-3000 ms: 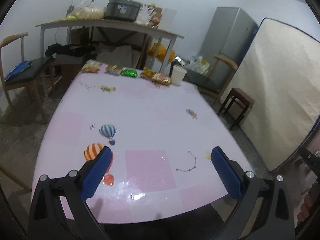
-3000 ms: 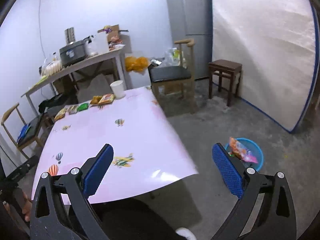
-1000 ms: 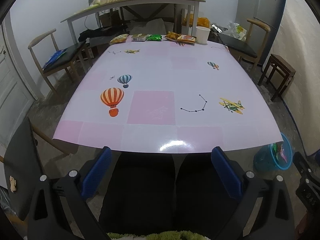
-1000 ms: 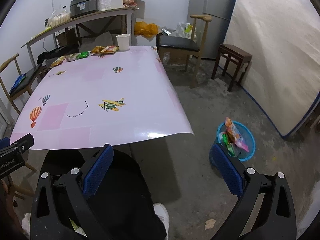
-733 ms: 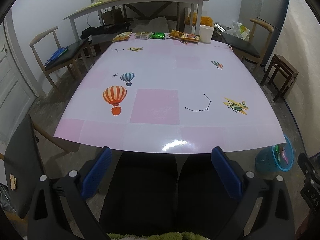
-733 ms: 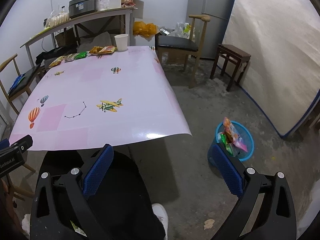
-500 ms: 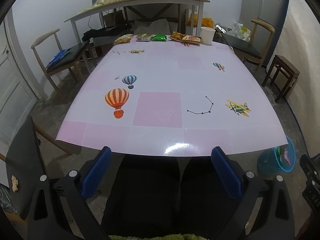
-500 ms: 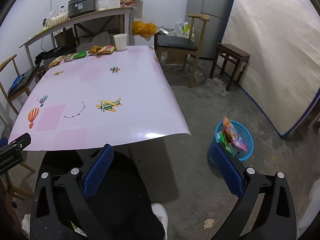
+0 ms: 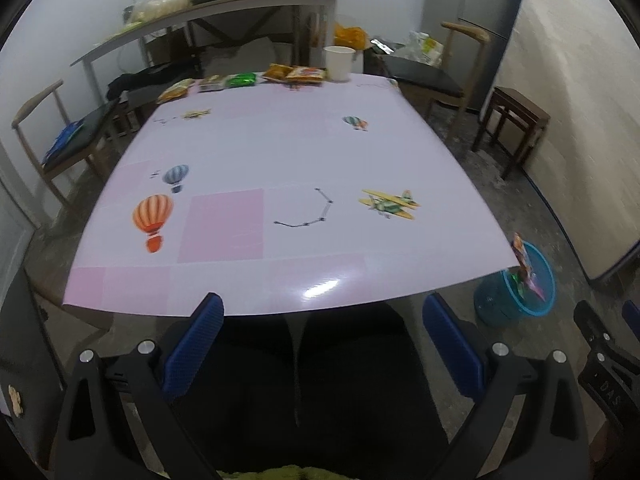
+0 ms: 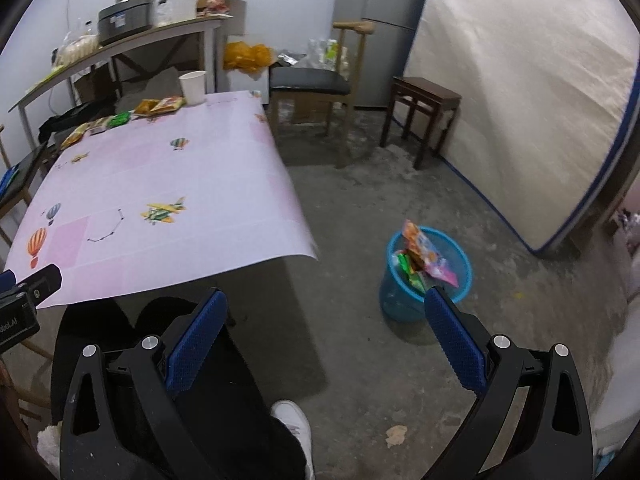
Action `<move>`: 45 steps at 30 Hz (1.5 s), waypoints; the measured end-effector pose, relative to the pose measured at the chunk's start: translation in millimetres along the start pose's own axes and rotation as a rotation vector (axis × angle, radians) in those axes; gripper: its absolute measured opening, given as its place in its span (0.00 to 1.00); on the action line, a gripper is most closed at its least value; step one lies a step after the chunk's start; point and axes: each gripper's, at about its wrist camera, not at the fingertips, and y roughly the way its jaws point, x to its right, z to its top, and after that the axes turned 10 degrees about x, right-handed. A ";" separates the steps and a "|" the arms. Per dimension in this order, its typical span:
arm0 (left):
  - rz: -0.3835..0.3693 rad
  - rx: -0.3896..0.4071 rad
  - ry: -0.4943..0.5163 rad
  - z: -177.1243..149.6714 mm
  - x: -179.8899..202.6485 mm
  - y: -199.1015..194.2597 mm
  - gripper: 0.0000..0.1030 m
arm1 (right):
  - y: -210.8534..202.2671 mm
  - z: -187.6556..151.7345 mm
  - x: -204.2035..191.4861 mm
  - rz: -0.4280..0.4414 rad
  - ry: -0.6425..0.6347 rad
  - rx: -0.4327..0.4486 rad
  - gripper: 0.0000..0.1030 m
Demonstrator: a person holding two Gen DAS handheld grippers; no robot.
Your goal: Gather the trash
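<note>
Left gripper [image 9: 322, 338] fingers apart, empty, held low over the person's lap facing the tabletop [image 9: 280, 152]. Right gripper [image 10: 326, 330] fingers also spread, nothing held. Snack wrappers [image 9: 240, 80] line the tabletop's far edge, out of reach; blue bin [image 10: 426, 276] on the floor already holds wrappers.

Room's pretty dim, bluish indoor light coming from overhead. There's a white glare spot on the glossy table [image 9: 320, 290] near its front edge. Heavy fisheye bending with black vignette in the corners of both views. Slight motion blur, mostly on the floor [image 10: 400, 184] and walls. Soft shadow under the table, legs below nearly pitch black
</note>
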 end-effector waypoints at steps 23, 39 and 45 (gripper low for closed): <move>0.015 -0.011 0.039 1.9 12.9 10.8 0.95 | 7.9 -7.2 14.4 -0.036 0.029 -0.037 0.92; 0.031 -0.012 0.038 0.9 9.9 12.0 0.95 | 10.0 -6.2 12.6 -0.026 0.012 -0.038 0.92; 0.036 -0.017 0.038 0.4 8.4 13.3 0.95 | 12.6 -5.7 12.1 -0.021 0.005 -0.038 0.92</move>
